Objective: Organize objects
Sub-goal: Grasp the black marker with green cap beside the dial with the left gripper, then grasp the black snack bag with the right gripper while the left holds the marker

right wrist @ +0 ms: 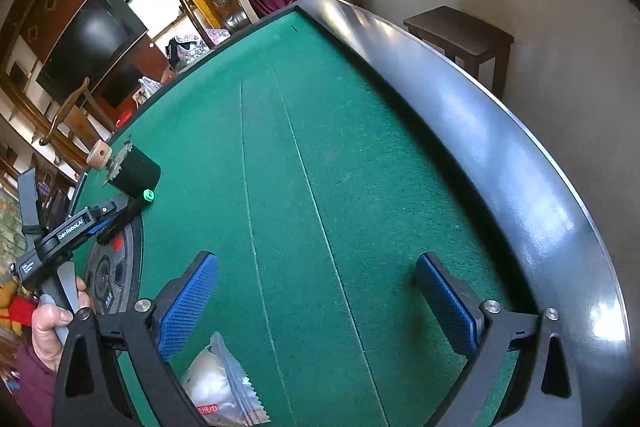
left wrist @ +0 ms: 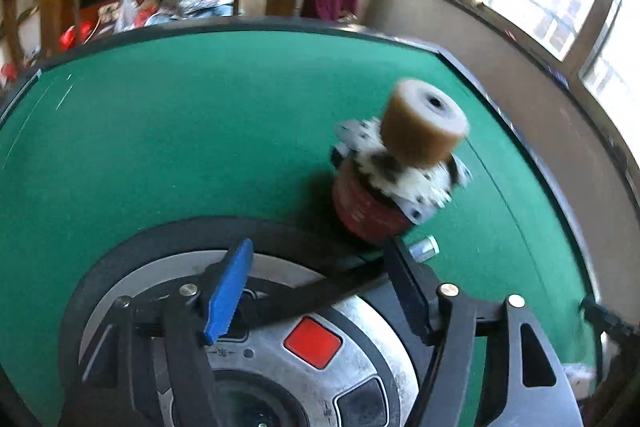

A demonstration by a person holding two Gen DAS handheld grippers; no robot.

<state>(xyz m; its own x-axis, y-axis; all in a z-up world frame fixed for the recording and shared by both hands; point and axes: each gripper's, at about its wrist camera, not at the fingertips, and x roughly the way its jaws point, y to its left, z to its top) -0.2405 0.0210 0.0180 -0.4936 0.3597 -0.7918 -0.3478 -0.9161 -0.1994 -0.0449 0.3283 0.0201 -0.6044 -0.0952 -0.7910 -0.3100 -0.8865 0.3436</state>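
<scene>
We stacked the tan roller [left wrist: 424, 123] atop the canister [left wrist: 366, 205], so our left gripper [left wrist: 320, 287] stands wide and empty, like the right gripper [right wrist: 316, 303].

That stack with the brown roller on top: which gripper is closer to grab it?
Probably left. The left gripper sits right beside the stack; the right gripper hovers over bare felt.

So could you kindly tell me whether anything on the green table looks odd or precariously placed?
Yes: the tan roller sits tilted atop white toothed discs on a dark red cylinder, a stack that leans and looks unsteady. The left claw is beside its base.
</scene>
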